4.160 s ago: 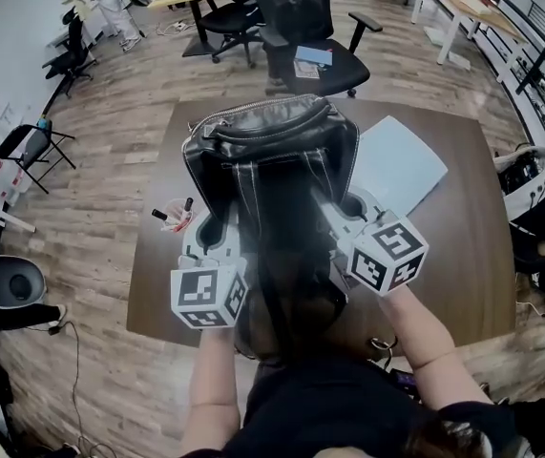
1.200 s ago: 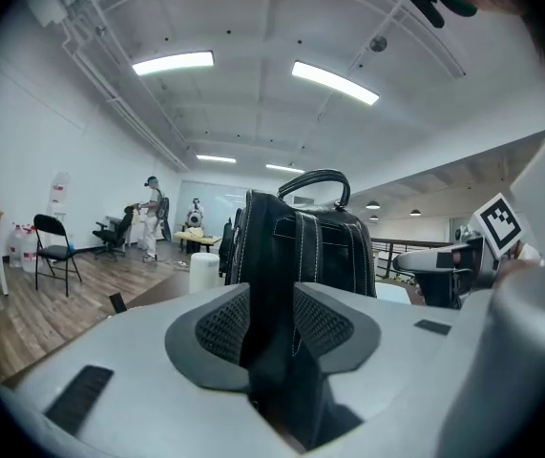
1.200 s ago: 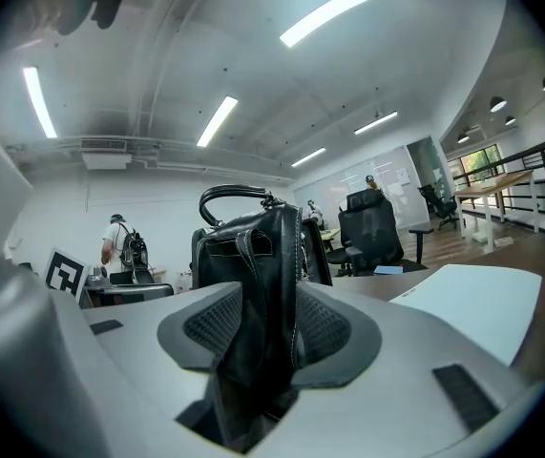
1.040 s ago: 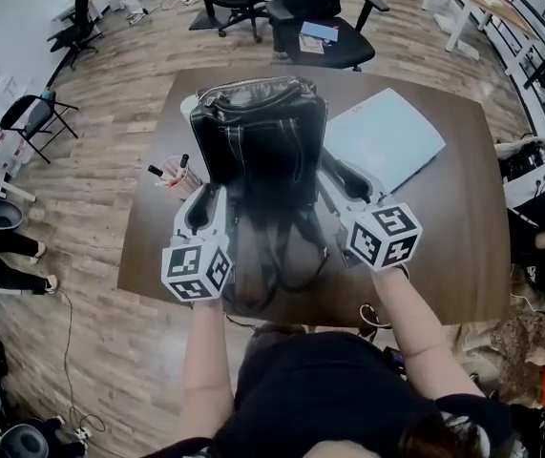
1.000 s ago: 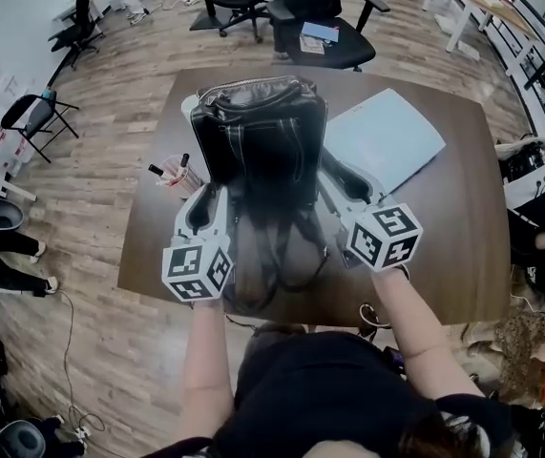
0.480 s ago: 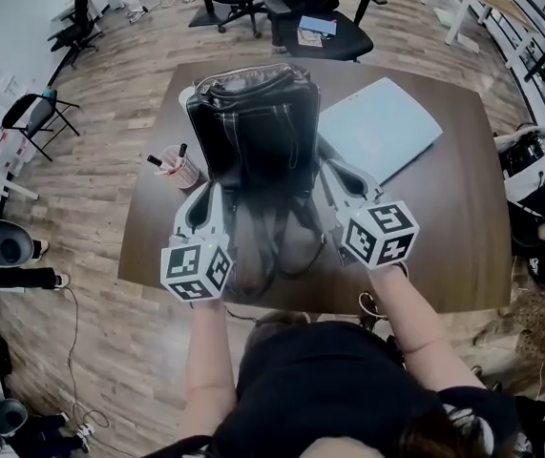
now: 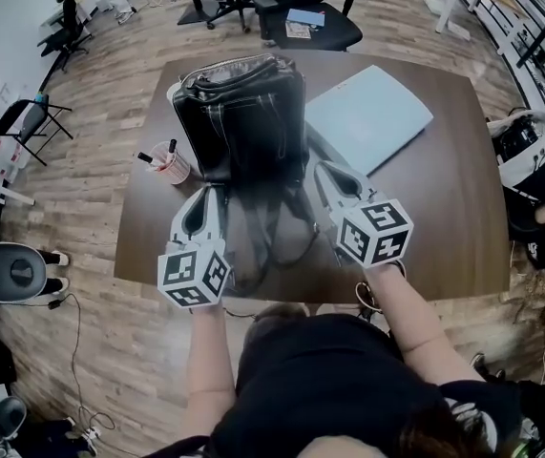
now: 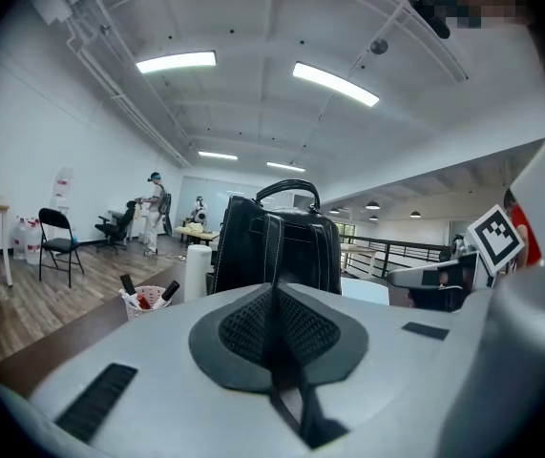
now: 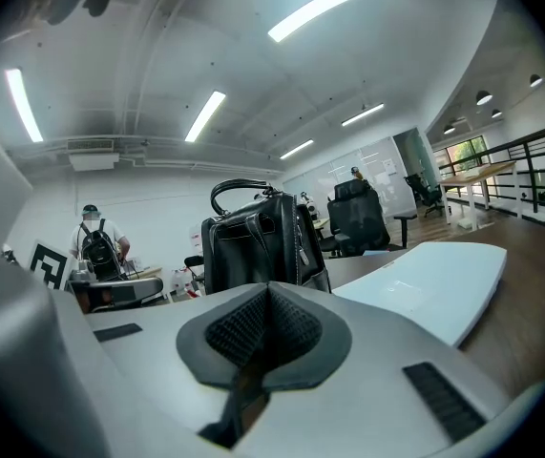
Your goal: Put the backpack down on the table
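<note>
now holding the left gripper (image 7: 206, 194) and the right gripper (image 7: 328, 172) clenched on nothing just short of the backpack (image 7: 243, 113), standing upright on the table (image 7: 434, 218) with its straps (image 7: 274, 239) trailing between them, likely risking snagging a strap and toppling it onto the pen cup (image 7: 170, 166).

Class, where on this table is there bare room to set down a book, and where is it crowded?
The widest bare patch of table lies between the light-blue board, the right claw and the right edge. Crowded: the middle, with backpack, straps and pen cup.
</note>
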Motion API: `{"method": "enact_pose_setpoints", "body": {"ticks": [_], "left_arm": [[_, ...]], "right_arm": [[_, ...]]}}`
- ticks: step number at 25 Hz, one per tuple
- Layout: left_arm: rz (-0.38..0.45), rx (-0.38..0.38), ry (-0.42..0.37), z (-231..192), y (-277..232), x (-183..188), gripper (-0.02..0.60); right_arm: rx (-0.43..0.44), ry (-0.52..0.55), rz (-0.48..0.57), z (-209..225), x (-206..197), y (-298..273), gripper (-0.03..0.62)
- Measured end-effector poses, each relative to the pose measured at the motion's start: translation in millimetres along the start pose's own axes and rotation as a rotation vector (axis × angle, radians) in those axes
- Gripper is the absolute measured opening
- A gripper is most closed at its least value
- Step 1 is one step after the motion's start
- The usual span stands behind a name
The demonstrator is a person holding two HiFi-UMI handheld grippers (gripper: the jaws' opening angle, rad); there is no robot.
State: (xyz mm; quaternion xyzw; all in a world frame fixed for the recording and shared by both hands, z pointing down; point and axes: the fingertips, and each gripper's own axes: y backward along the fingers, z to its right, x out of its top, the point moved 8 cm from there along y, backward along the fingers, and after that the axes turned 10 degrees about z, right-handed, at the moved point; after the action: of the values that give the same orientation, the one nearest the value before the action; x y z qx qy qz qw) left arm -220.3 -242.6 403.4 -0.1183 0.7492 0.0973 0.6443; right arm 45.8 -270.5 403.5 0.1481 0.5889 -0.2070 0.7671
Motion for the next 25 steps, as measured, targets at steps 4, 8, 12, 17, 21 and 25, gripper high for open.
{"method": "enact_pose_setpoints", "body": {"ticks": [4,8,12,17,21,25], "left_arm": [[-0.009,-0.007,0.003,2,3,-4,0.040],[-0.016,-0.010,0.003,3,5,-5,0.040],[-0.015,-0.009,0.002,3,7,-4,0.040],[-0.019,0.004,0.004,-2,10,-6,0.040],[-0.023,0.013,0.009,-8,12,-6,0.040],[-0.021,0.017,0.011,-10,12,-6,0.040]], "right_arm": [[-0.006,-0.002,-0.005,-1,-2,3,0.017],[-0.010,-0.010,-0.001,-3,-1,4,0.017],[-0.010,-0.013,-0.002,-4,-2,4,0.017],[-0.007,-0.028,-0.008,-5,-5,2,0.017],[-0.001,-0.028,-0.013,-9,-7,-2,0.017],[-0.003,-0.030,-0.017,-7,-8,-3,0.017]]}}
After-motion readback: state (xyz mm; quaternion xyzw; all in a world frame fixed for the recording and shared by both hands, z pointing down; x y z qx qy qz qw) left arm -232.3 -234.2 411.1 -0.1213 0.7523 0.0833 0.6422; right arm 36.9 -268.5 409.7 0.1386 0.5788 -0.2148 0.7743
